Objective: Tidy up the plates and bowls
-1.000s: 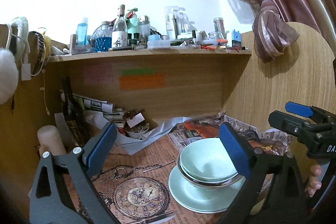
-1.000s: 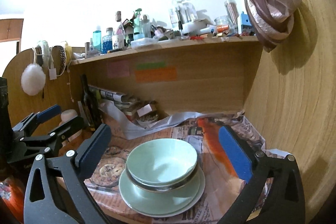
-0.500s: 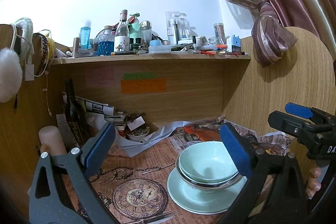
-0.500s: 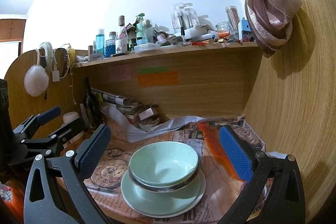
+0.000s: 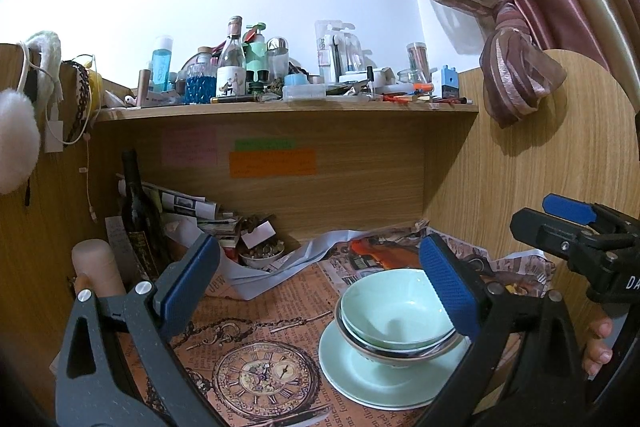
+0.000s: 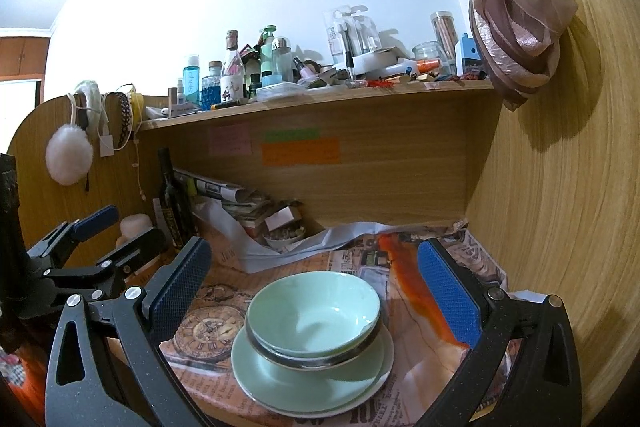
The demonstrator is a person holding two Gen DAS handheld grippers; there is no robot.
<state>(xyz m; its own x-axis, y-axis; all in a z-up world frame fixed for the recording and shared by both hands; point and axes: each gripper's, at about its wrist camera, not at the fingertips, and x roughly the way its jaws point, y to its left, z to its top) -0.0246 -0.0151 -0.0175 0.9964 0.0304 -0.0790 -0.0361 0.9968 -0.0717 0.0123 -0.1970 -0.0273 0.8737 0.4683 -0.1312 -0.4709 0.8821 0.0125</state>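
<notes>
A pale green bowl sits nested in a steel-rimmed bowl on a pale green plate, all on the newspaper-covered desk; the stack also shows in the right wrist view, bowl over plate. My left gripper is open and empty, held back above the desk to the left of the stack. My right gripper is open and empty, above and behind the stack, which lies between its fingers in that view. The right gripper's side shows at the right of the left wrist view.
A dark wine bottle, rolled newspapers and a small bowl of trinkets crowd the desk's back left. A cream cylinder stands at the left. A cluttered shelf runs overhead; wooden side panels close in both sides.
Both grippers have lifted and drawn back slightly, so the stack sits a little lower in both views. The bowls and plate have not moved.
</notes>
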